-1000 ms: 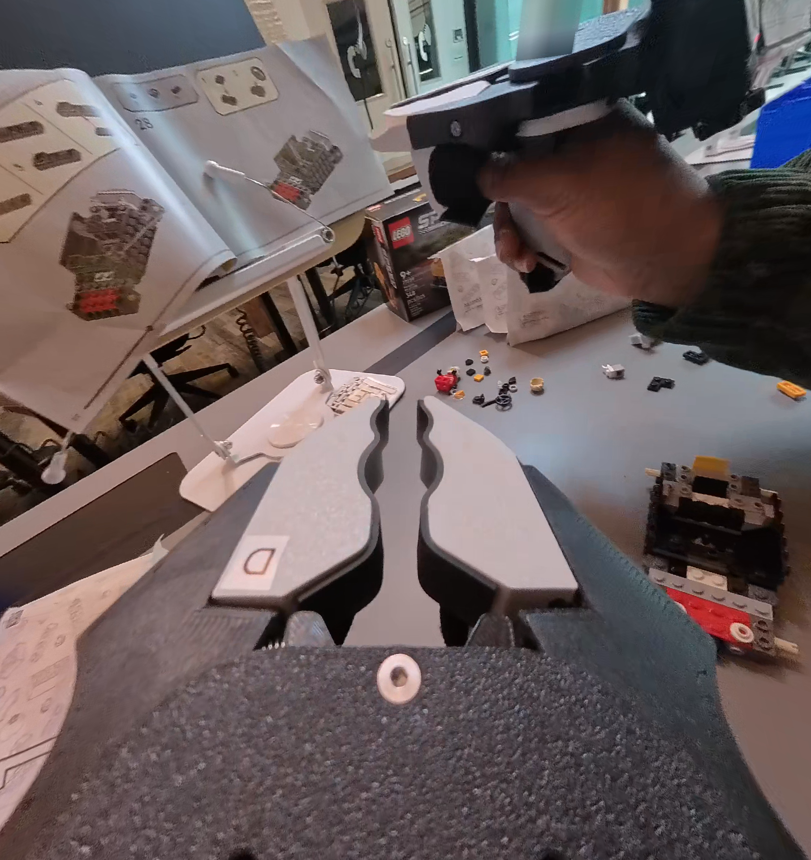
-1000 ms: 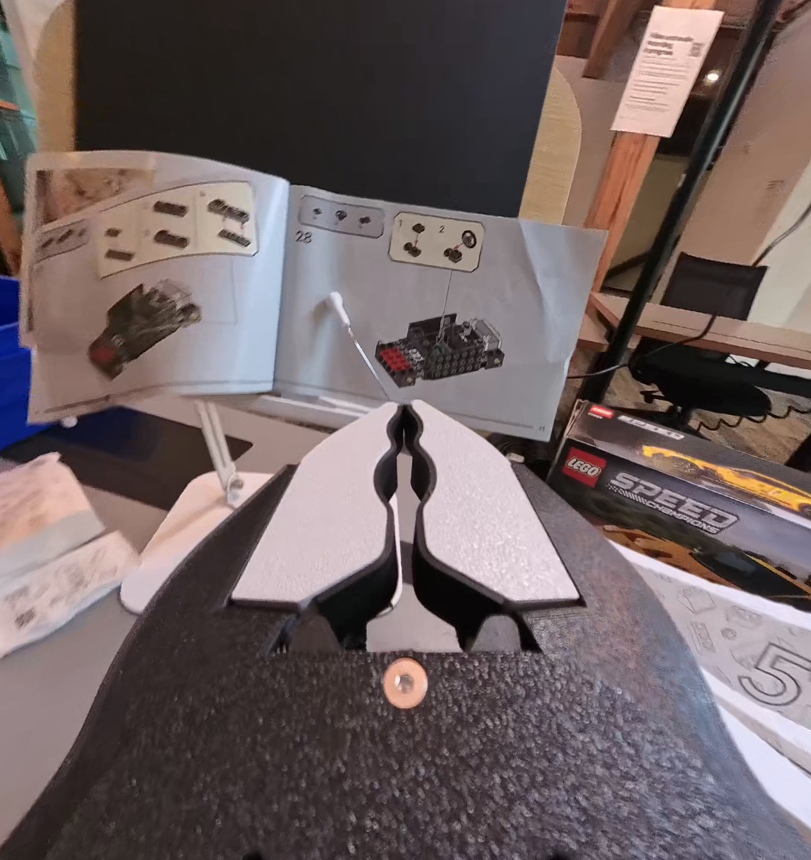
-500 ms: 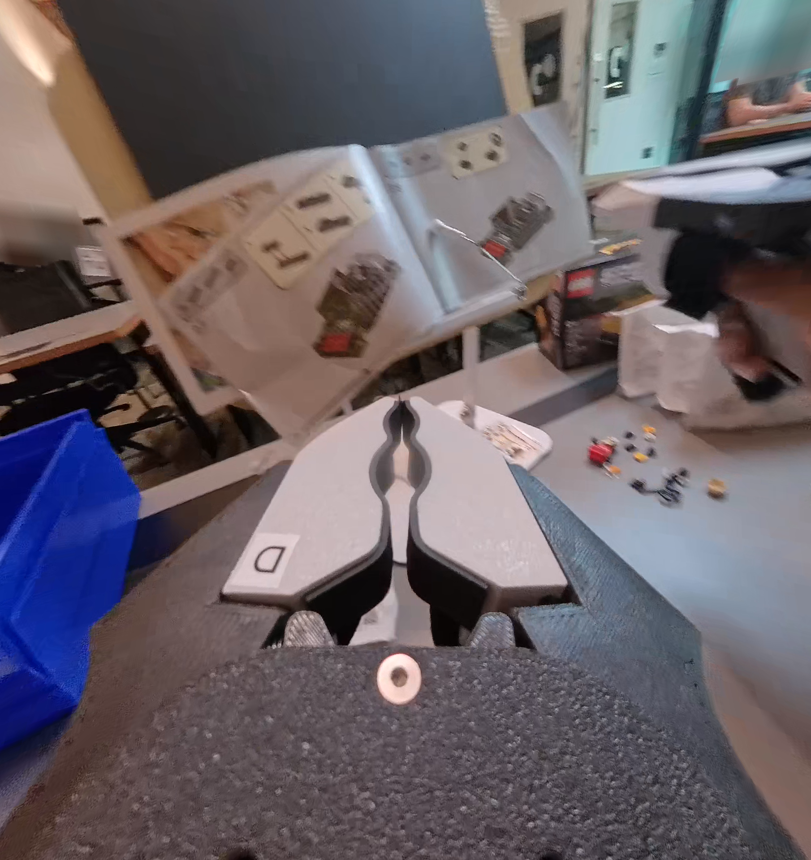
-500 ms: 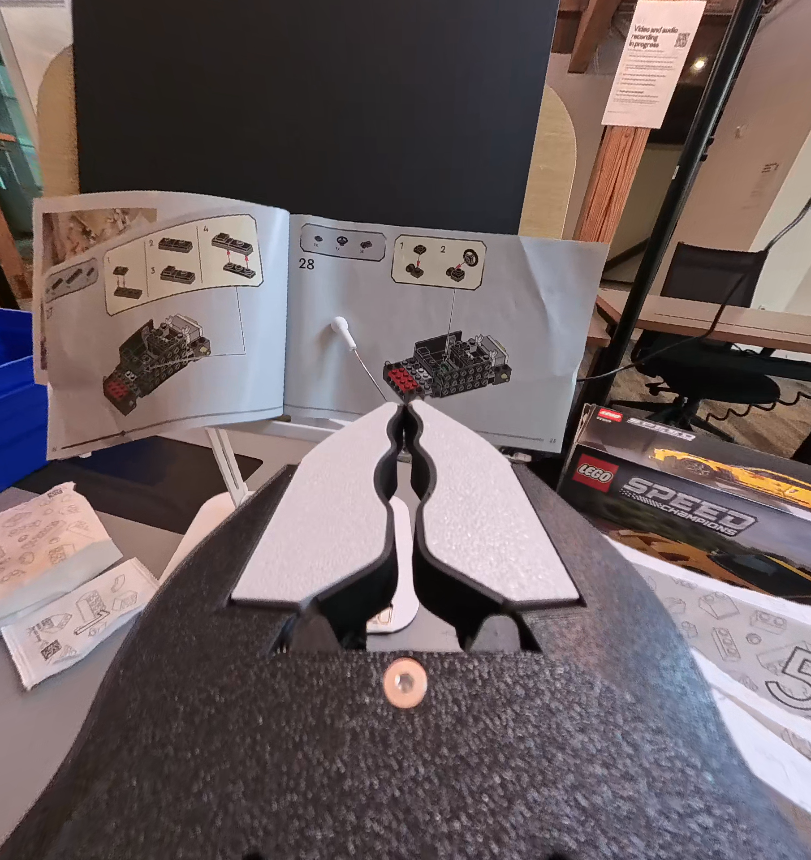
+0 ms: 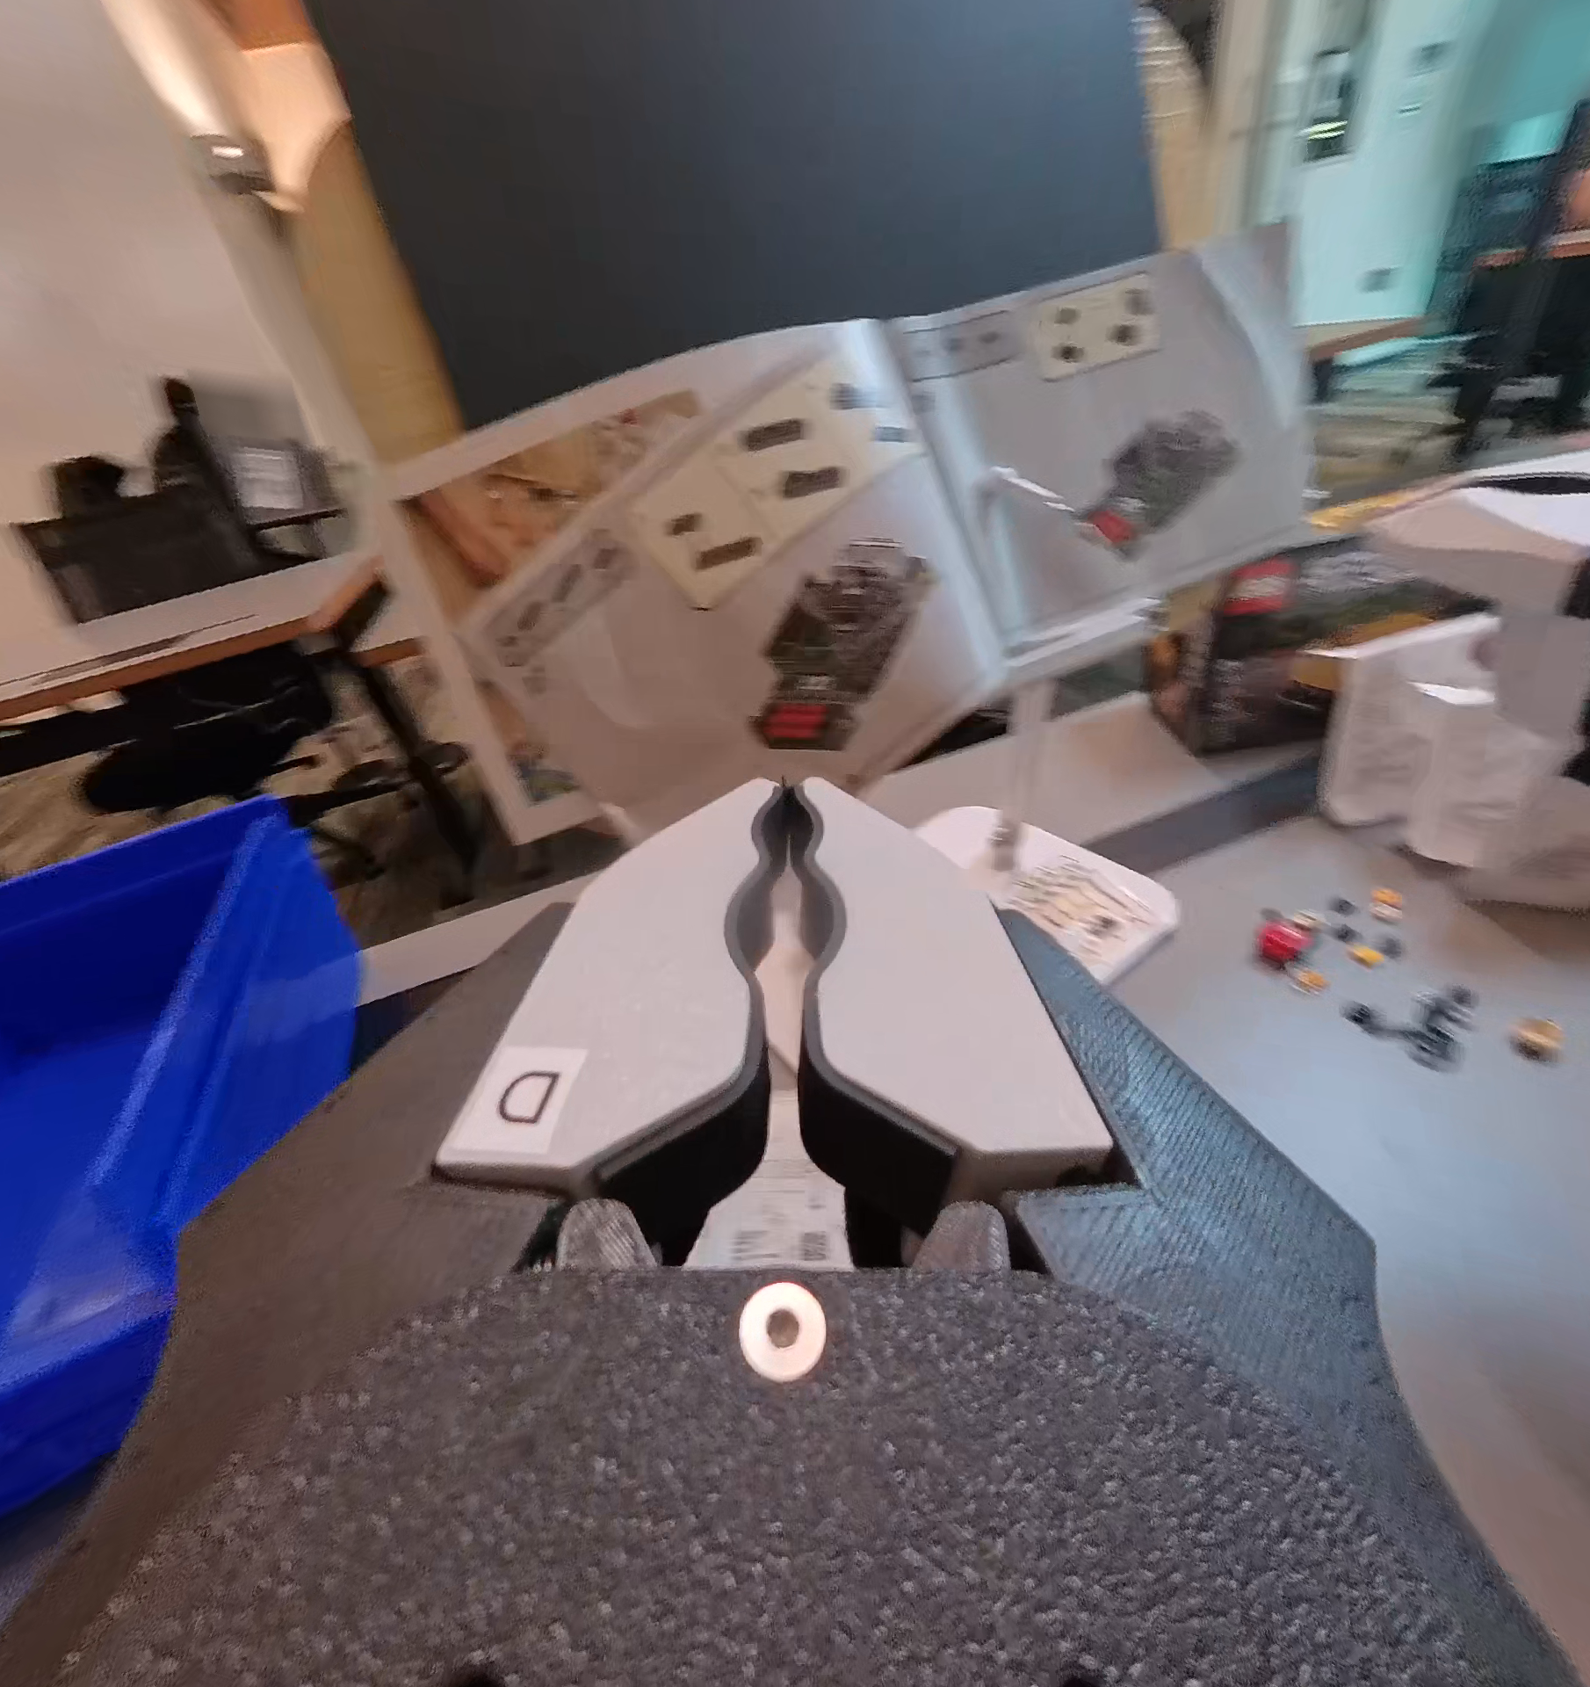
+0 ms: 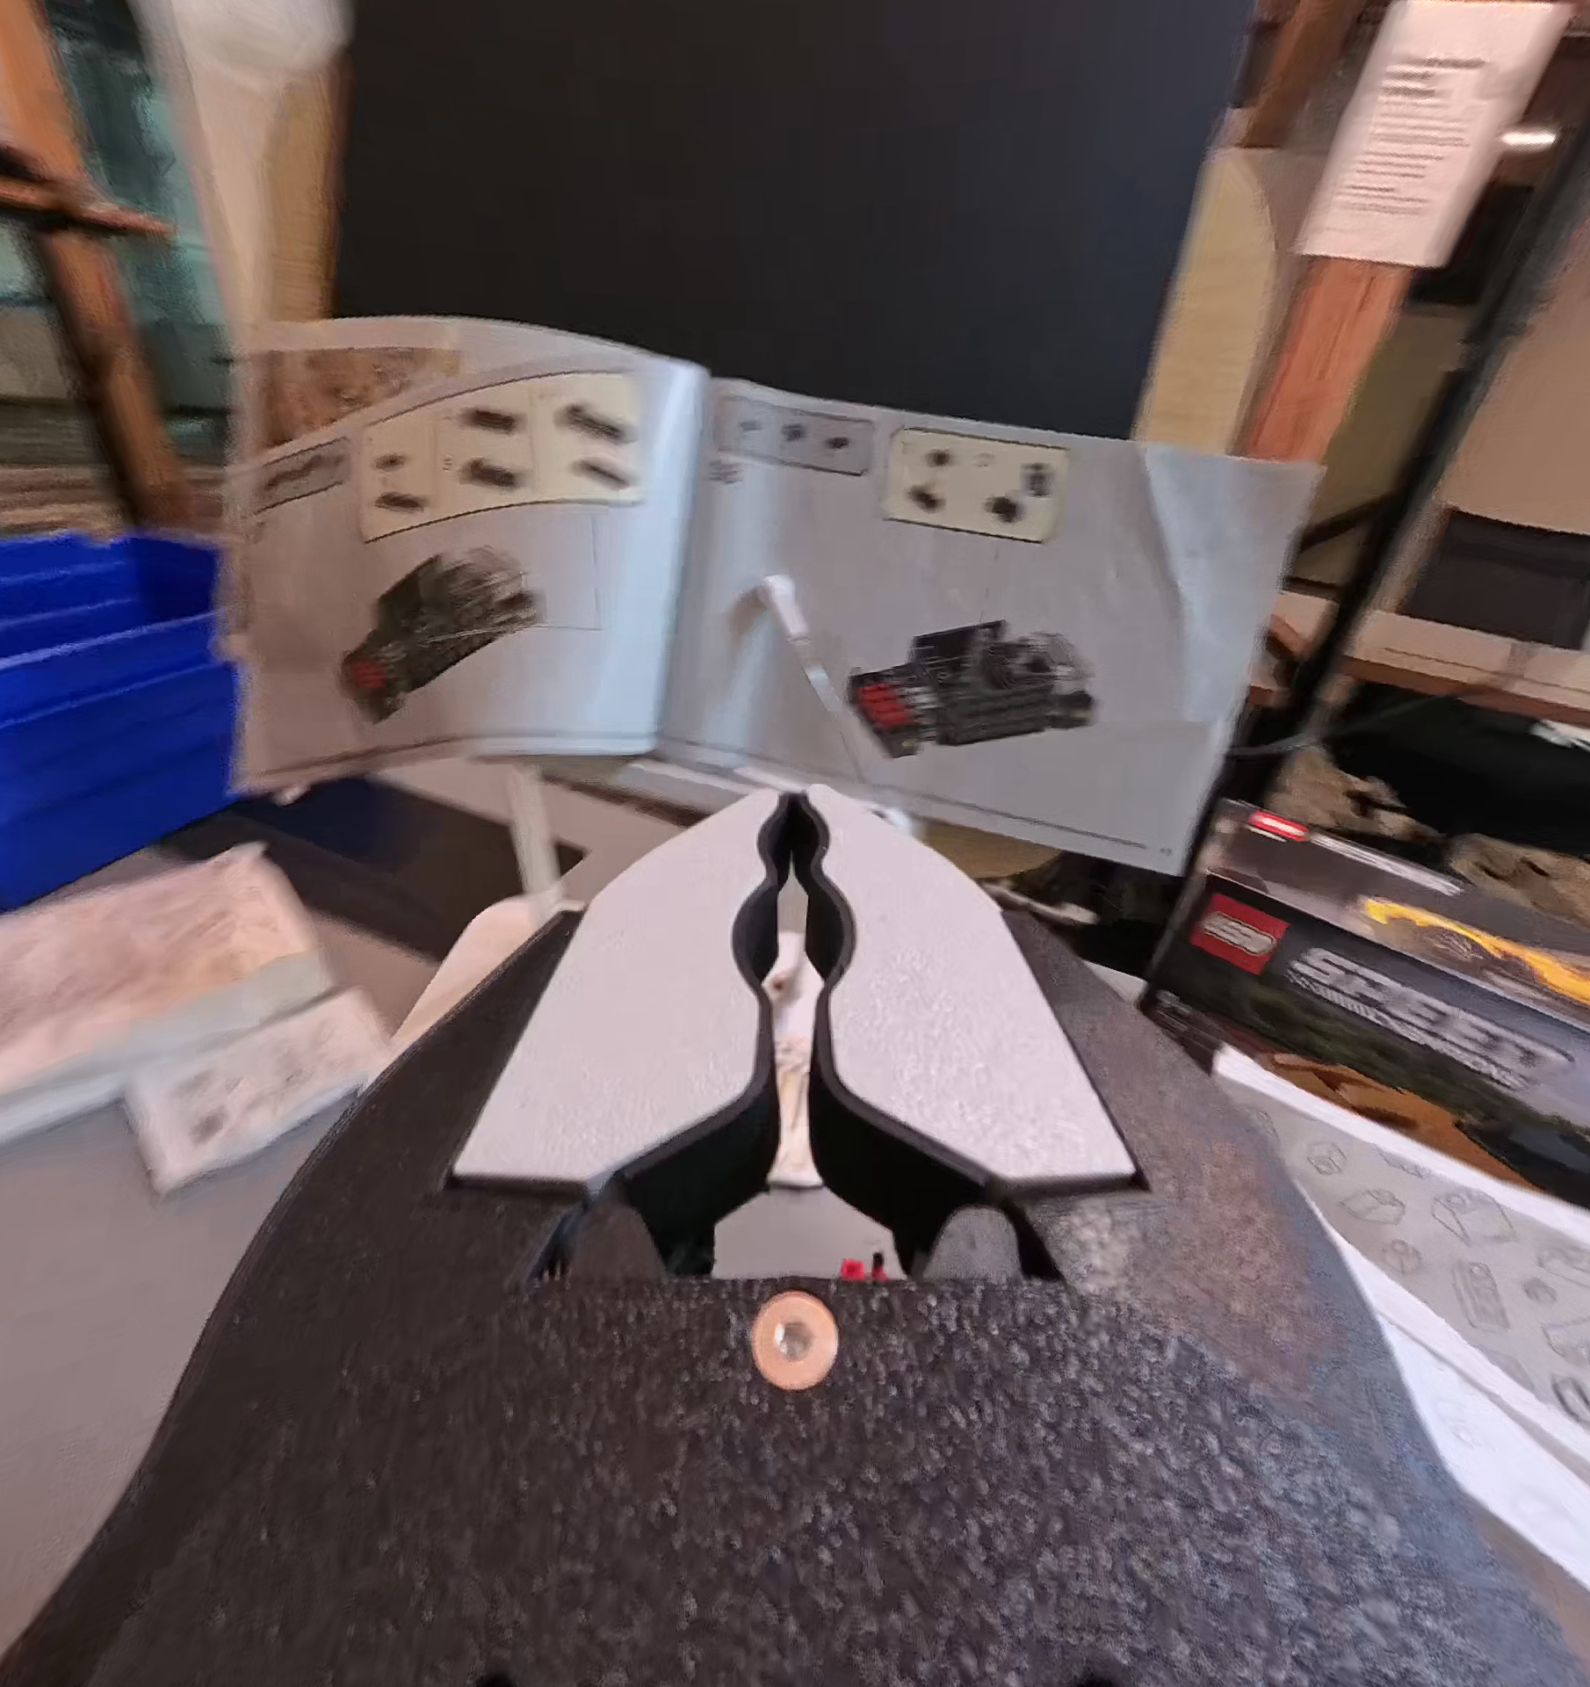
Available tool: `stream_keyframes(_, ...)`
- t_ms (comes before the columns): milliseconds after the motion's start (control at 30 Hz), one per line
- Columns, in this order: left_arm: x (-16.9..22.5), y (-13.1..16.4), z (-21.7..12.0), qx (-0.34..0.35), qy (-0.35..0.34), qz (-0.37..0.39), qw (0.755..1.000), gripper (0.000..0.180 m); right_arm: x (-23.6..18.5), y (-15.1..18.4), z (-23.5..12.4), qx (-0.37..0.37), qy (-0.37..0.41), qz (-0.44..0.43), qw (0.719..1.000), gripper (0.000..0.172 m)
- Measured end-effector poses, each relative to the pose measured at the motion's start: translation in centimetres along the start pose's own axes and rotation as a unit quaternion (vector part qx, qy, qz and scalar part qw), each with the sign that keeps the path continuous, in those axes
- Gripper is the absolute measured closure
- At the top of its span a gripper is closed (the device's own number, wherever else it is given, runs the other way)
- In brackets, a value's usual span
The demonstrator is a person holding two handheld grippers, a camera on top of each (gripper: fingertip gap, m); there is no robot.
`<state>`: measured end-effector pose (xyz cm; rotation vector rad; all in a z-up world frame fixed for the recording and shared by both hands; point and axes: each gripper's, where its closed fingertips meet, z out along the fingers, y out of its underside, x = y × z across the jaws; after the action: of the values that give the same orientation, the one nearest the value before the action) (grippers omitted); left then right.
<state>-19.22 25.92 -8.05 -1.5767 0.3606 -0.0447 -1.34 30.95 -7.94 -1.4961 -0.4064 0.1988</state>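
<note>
Both tools, left (image 5: 784, 792) and right (image 6: 796, 803), were held pressed together and bare, raised above the table (image 5: 1412, 1141); an open instruction booklet (image 6: 956, 593) was propped just beyond them

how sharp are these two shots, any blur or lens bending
Left wrist view: the claw is sharp, but the open booklet, blue bin and small loose pieces are smeared by motion blur. Right wrist view: the claw is crisp, while the booklet and box are streaked. Both views bend at the edges like a wide-angle lens.
</note>
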Motion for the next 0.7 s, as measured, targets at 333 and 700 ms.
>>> stream_keyframes(333, 20.4, 12.4, -11.0, -0.229, 0.54, 0.037, 0.809, 0.143, -8.4, 12.8, -19.7, -0.31, -0.446, -0.038, 0.839, 0.151)
stream_keyframes(700, 24.7, 17.3, -13.5, -0.288, 0.57, 0.122, 0.76, 0.12, -9.3, 17.1, -22.2, -0.362, -0.454, -0.072, 0.811, 0.161)
